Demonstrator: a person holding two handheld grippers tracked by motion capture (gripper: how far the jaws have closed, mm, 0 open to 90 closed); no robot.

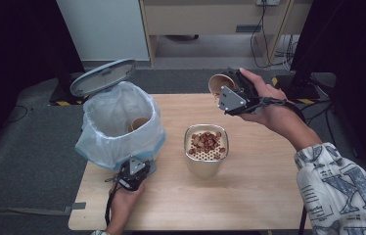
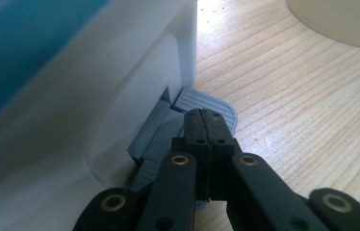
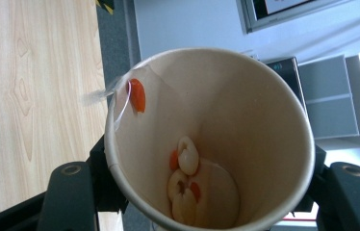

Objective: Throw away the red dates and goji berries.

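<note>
Jaws of the right gripper [image 1: 227,90] clasp a tan paper cup [image 3: 209,139] at the high view's upper centre, with scraps left inside. Clenched left gripper [image 2: 206,126] presses the grey pedal [image 2: 207,103] of the white bag-lined bin [image 1: 122,122], whose lid stands open; emptying into the metal strainer pot [image 1: 206,149] looks done, binning remains.

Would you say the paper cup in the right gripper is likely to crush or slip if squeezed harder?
Probably crushable: the cup is thin paper, and the right gripper clamps its sides. It looks light, with only a few scraps stuck inside. Slipping seems unlikely, as it stays put while held tilted.
</note>
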